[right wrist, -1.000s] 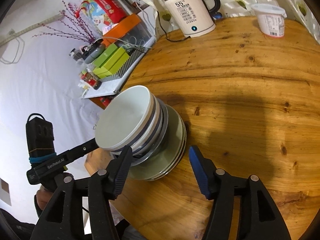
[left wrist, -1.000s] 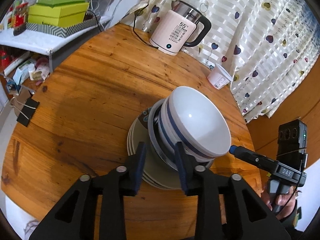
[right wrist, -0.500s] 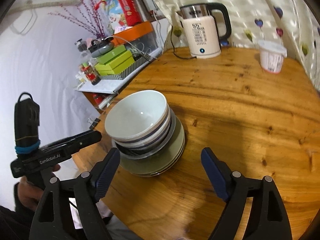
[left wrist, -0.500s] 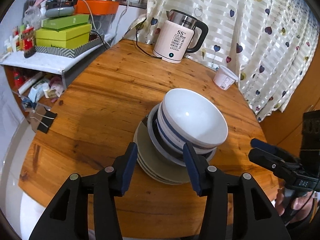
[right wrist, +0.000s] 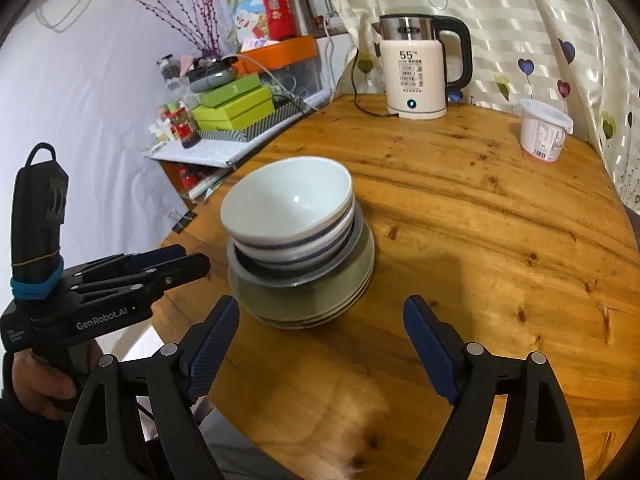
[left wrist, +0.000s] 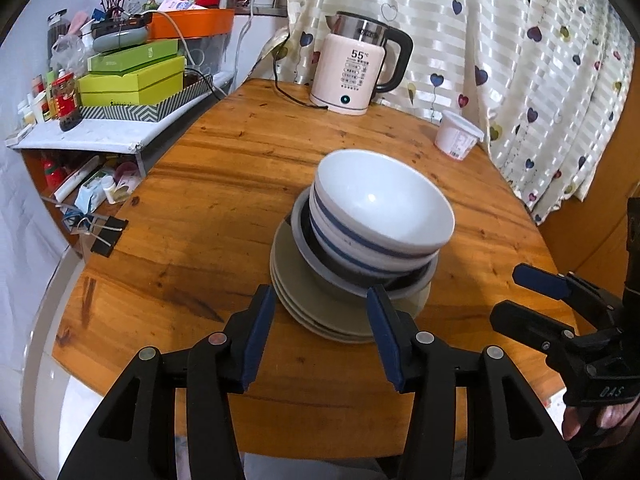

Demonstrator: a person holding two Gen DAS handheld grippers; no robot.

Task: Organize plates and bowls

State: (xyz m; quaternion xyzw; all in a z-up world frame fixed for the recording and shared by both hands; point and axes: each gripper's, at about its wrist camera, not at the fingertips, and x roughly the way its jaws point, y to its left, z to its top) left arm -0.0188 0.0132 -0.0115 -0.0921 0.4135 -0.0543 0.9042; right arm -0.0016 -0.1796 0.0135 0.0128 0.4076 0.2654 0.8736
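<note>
White bowls with blue bands [left wrist: 380, 216] are nested in a tilted pile on a grey dish [left wrist: 320, 264], which rests on a stack of olive plates [left wrist: 304, 296] on the round wooden table [left wrist: 200, 184]. The pile also shows in the right wrist view [right wrist: 292, 208], over the plates [right wrist: 320, 300]. My left gripper [left wrist: 322, 332] is open and empty, just short of the plates' near edge. My right gripper [right wrist: 320, 344] is open and empty, wide apart, in front of the stack. Each gripper shows in the other's view, the right [left wrist: 560, 312] and the left [right wrist: 132, 276].
A pink electric kettle [left wrist: 356, 76] with its cord stands at the table's far side. A white yoghurt tub [left wrist: 456, 136] sits at the far right by the curtain. A shelf with green boxes [left wrist: 132, 80] stands left of the table. A binder clip [left wrist: 106, 232] lies at the left edge.
Both grippers have pulled back and up from the stack. My left gripper's jaws have opened wider; it was close against the bowls and plates. The stack has stayed in place.
</note>
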